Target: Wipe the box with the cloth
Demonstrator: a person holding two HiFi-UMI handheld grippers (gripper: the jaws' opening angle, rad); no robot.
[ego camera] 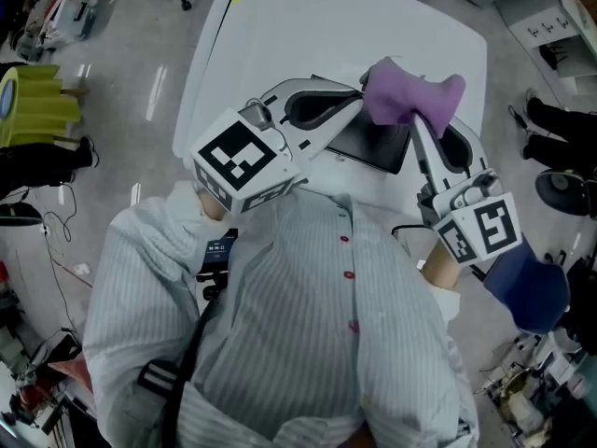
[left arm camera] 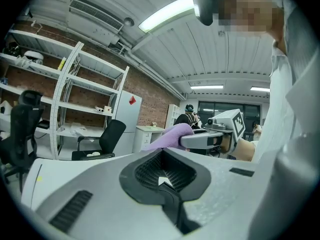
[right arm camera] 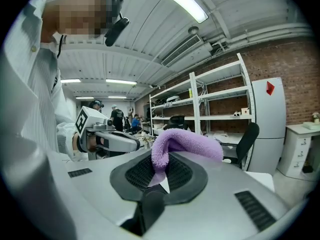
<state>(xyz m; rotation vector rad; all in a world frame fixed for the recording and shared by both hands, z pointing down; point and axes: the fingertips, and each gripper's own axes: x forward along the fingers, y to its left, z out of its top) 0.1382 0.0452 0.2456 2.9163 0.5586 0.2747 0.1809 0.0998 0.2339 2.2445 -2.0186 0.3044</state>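
Purple cloth (right arm camera: 186,145) is pinched in the right claw (right arm camera: 159,178), with a fold bunched above the tips, presumably to leave a loose pad free for wiping. Left claw (left arm camera: 161,182) is closed on nothing, its tip just beside the cloth, likely ready to steady the work. The dark box (ego camera: 377,146) lies flat on the white desk (ego camera: 280,35) below both claws; the cloth appears raised above it, and I cannot confirm contact.
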